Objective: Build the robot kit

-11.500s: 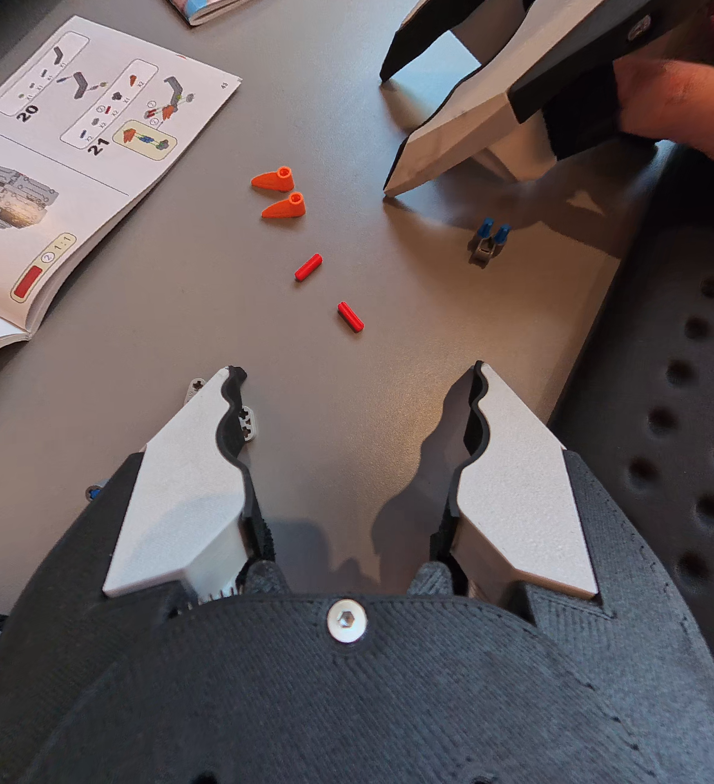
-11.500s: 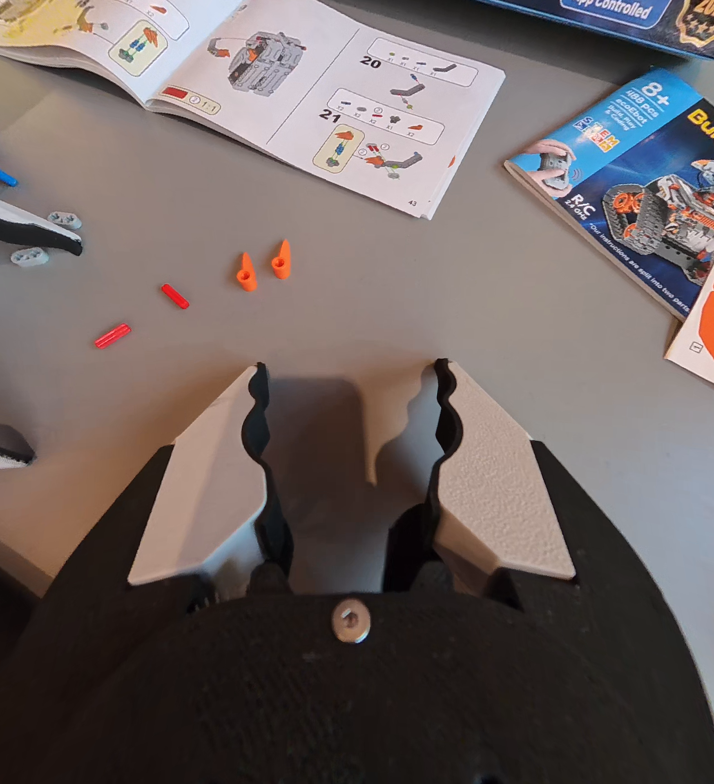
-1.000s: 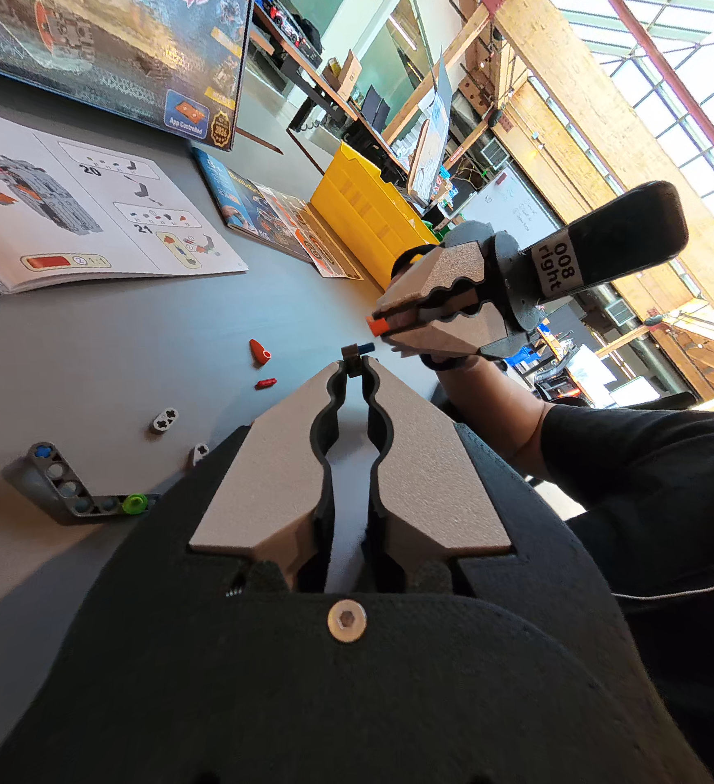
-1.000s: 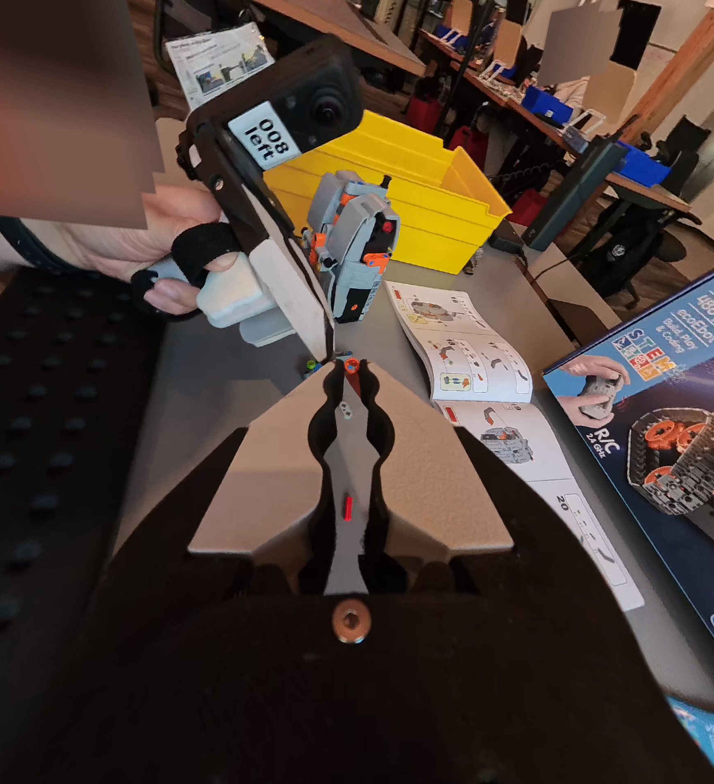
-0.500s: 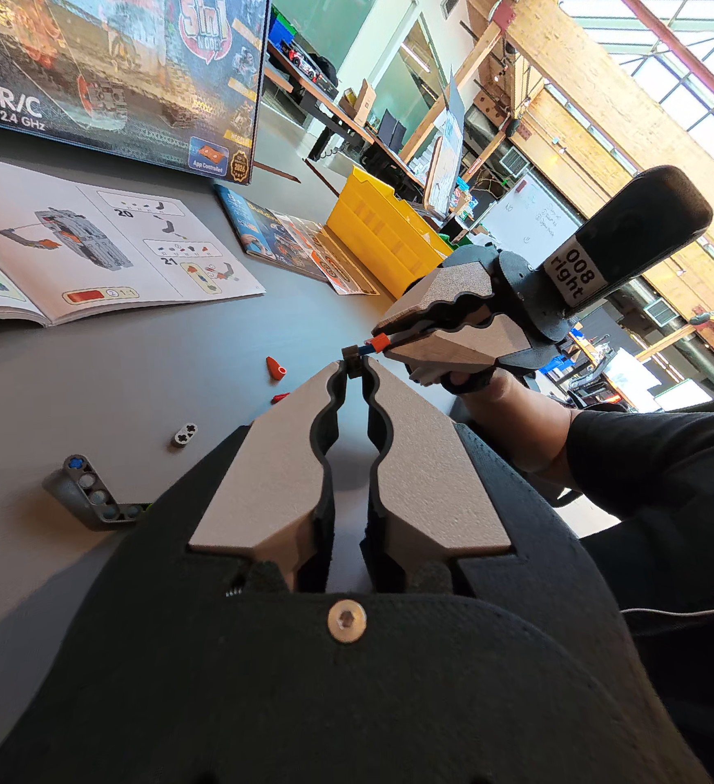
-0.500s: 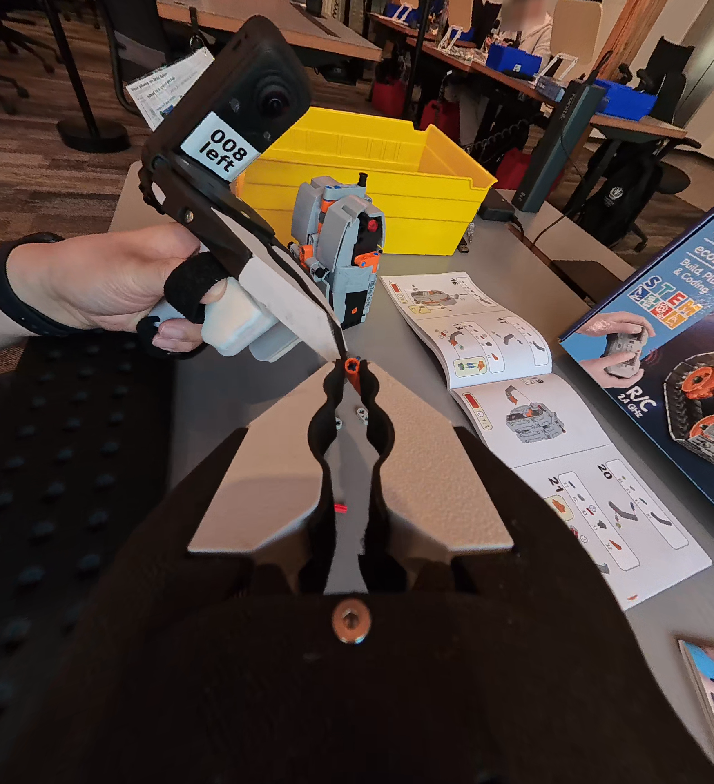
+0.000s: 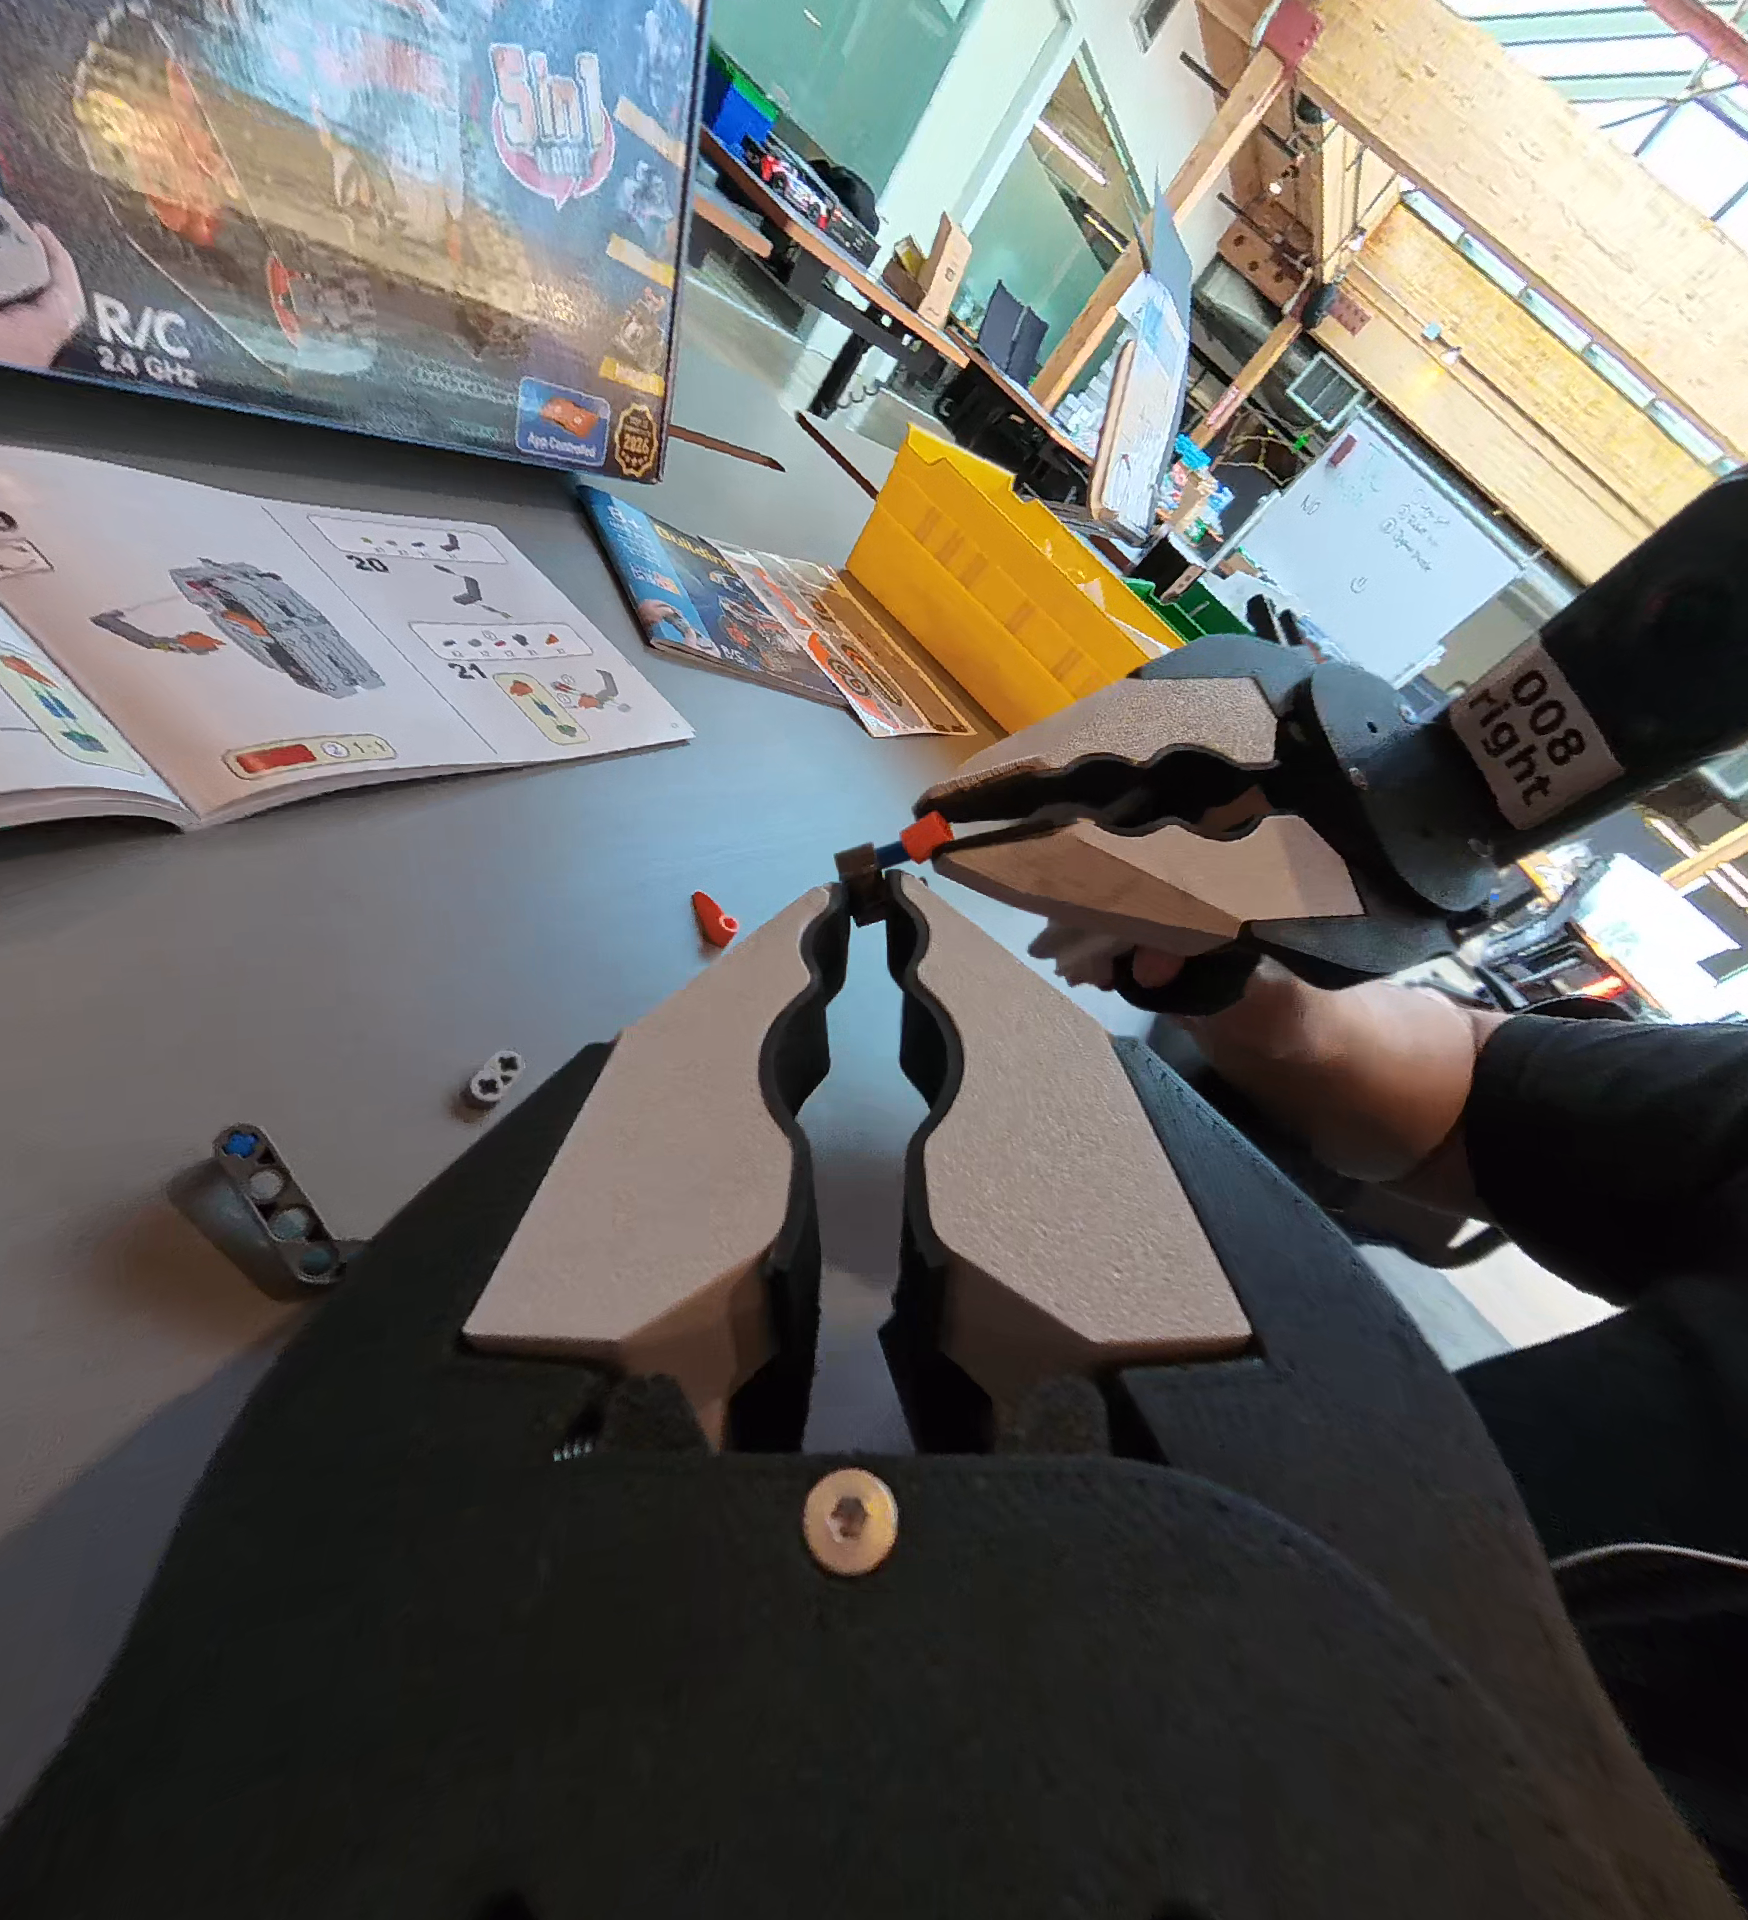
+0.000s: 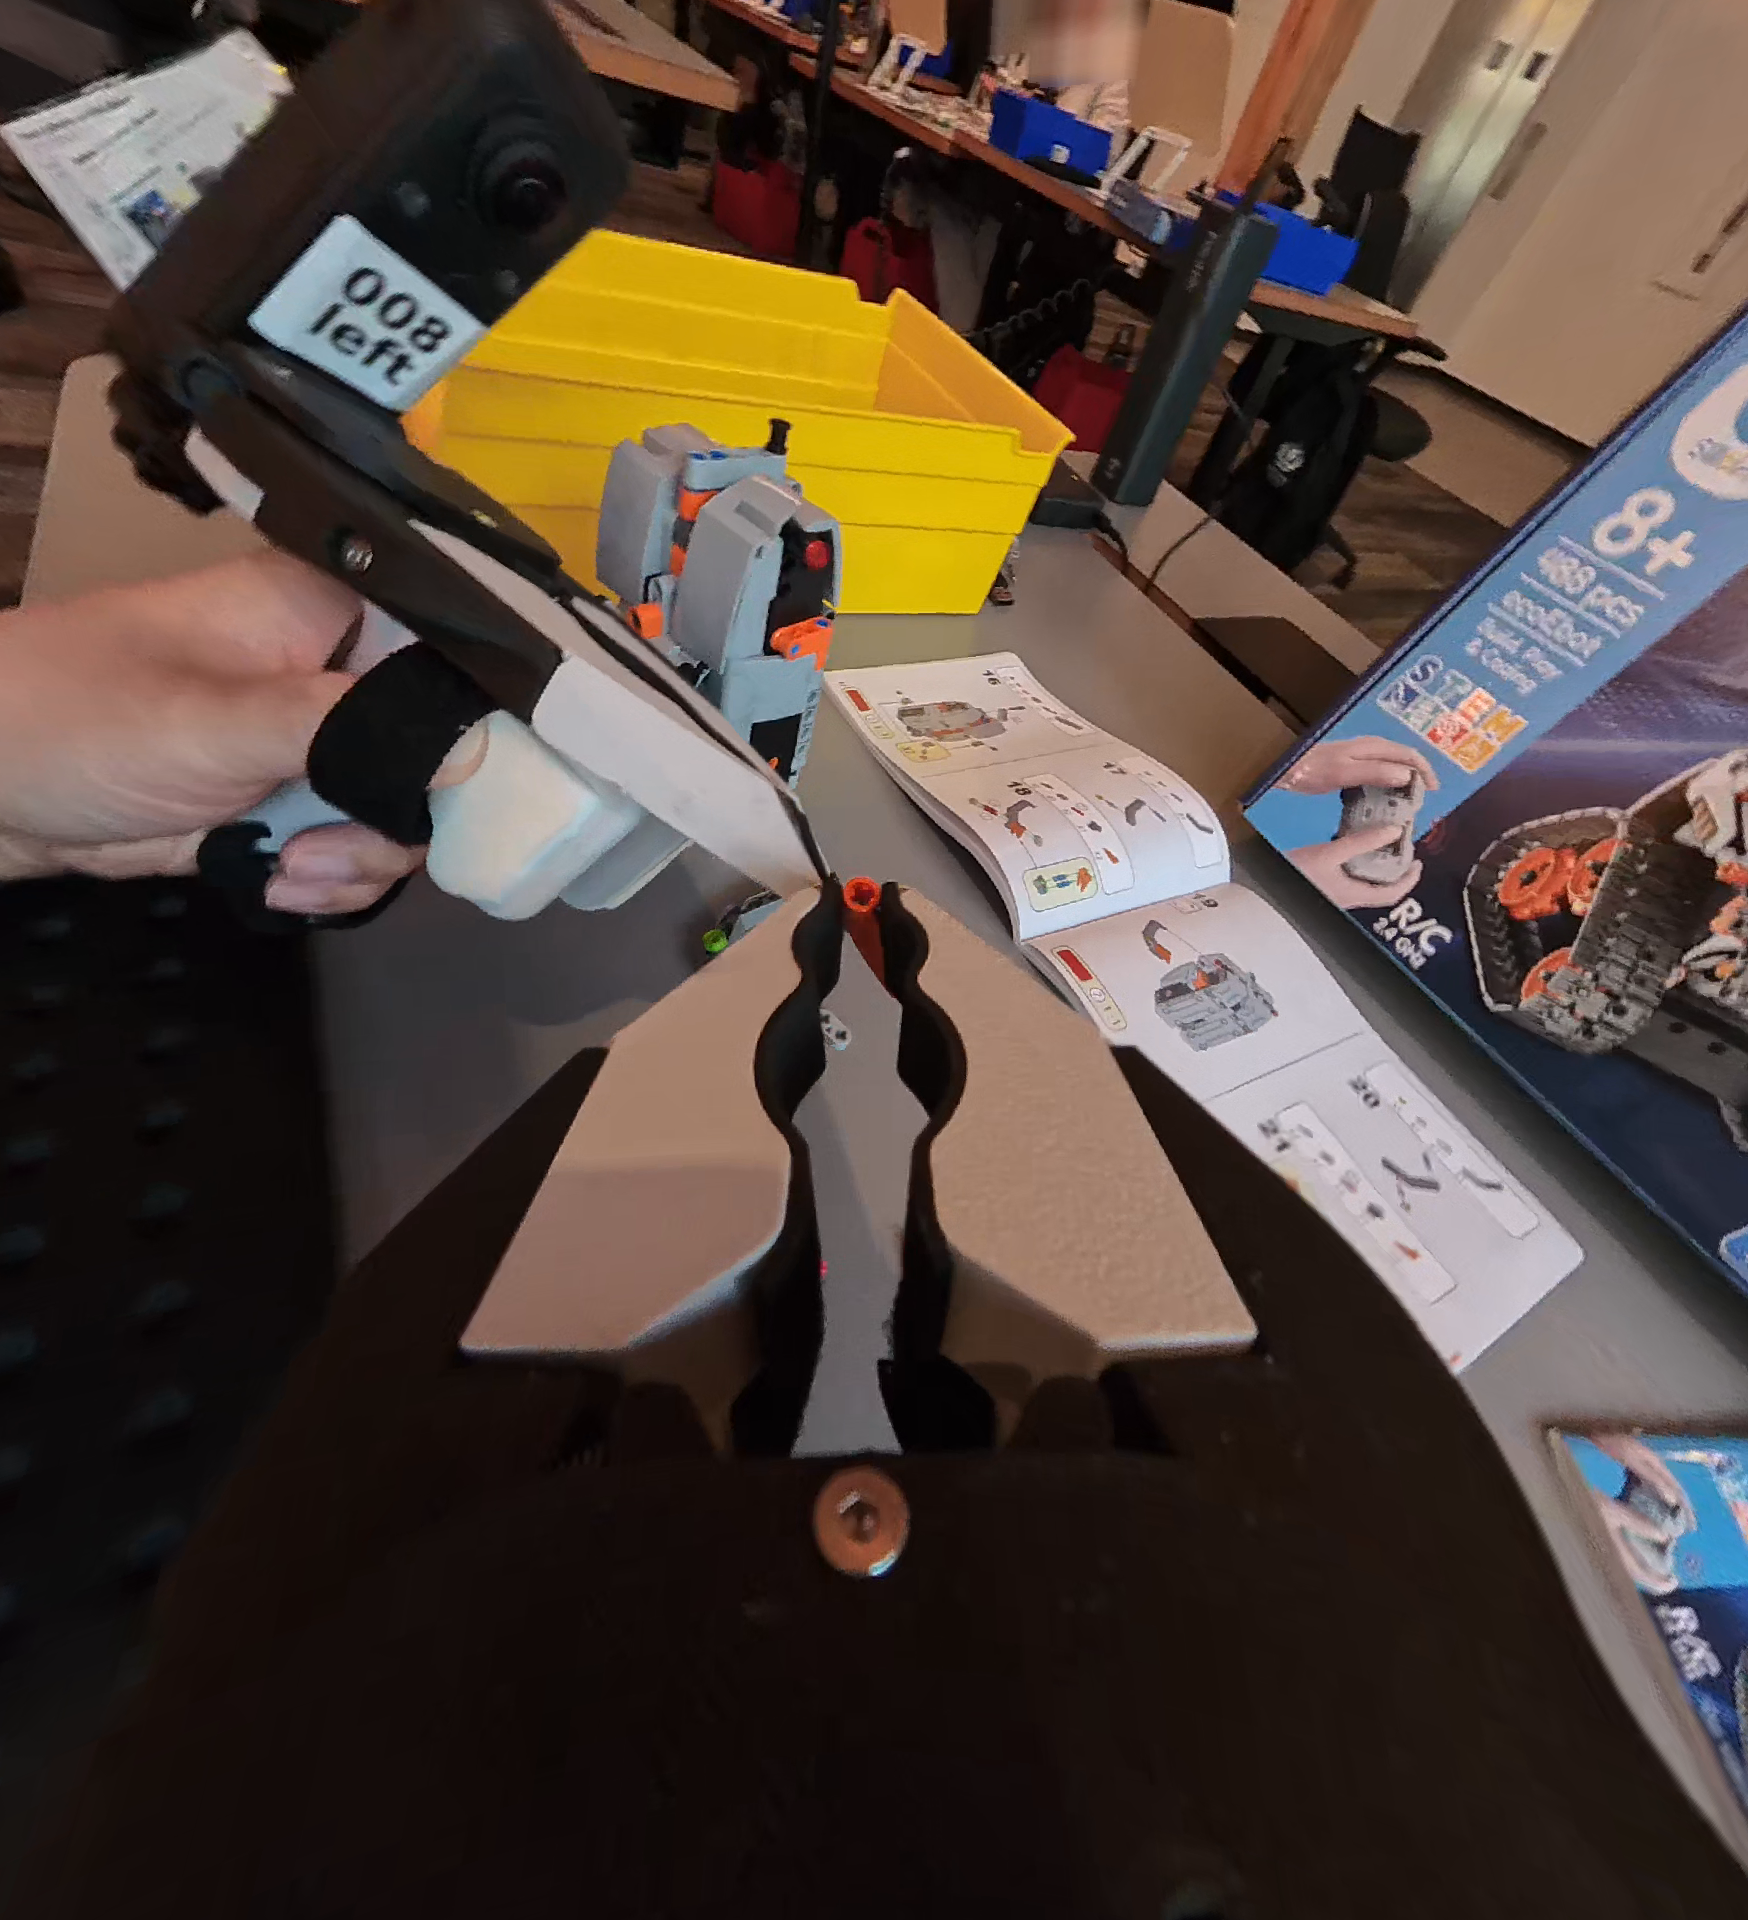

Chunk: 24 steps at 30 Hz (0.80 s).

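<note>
The left gripper (image 7: 862, 902) is clamped at its tips on a small dark connector block (image 7: 857, 864), held above the grey surface (image 7: 278, 935). The right gripper (image 8: 862, 906), fingers closed, pinches an orange cone piece (image 8: 859, 902). In the left wrist view a short blue pin (image 7: 889, 852) bridges block and cone; half a second ago the two sat slightly farther apart, so the parts now look pressed closer together. Near left on the surface lie a grey angled beam (image 7: 262, 1210) and a small grey bush (image 7: 491, 1078); a loose orange cone (image 7: 712, 918) rests just beyond the tips. Farther off are the open instruction booklet (image 7: 330, 665), a yellow bin (image 7: 995, 613) and the kit box (image 7: 309, 208)
</note>
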Each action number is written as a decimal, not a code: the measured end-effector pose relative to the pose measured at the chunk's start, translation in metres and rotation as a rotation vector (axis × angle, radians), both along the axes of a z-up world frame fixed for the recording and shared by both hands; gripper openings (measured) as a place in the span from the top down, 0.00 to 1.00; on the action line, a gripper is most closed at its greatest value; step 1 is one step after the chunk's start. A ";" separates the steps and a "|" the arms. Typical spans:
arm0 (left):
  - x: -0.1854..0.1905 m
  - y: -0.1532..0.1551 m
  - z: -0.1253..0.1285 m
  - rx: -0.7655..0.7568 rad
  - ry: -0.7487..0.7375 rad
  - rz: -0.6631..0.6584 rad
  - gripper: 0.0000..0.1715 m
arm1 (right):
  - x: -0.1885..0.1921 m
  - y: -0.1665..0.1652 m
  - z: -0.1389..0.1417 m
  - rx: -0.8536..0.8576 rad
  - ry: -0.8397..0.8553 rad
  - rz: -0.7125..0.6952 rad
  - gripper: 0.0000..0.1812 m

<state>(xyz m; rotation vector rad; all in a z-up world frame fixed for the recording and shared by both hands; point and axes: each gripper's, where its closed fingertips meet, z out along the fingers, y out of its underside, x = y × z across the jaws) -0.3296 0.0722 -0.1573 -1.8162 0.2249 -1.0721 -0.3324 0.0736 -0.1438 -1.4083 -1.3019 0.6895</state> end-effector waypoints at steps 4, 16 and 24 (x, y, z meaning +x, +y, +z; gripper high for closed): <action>0.000 0.003 0.002 0.039 0.052 0.069 0.97 | 0.001 0.004 0.001 -0.089 0.036 -0.039 0.96; 0.001 0.001 0.002 0.064 0.106 0.081 0.98 | 0.001 0.000 -0.003 0.031 -0.027 0.025 0.96; 0.009 -0.005 0.000 0.074 0.125 0.027 0.97 | 0.008 -0.007 -0.008 0.075 -0.101 0.156 0.96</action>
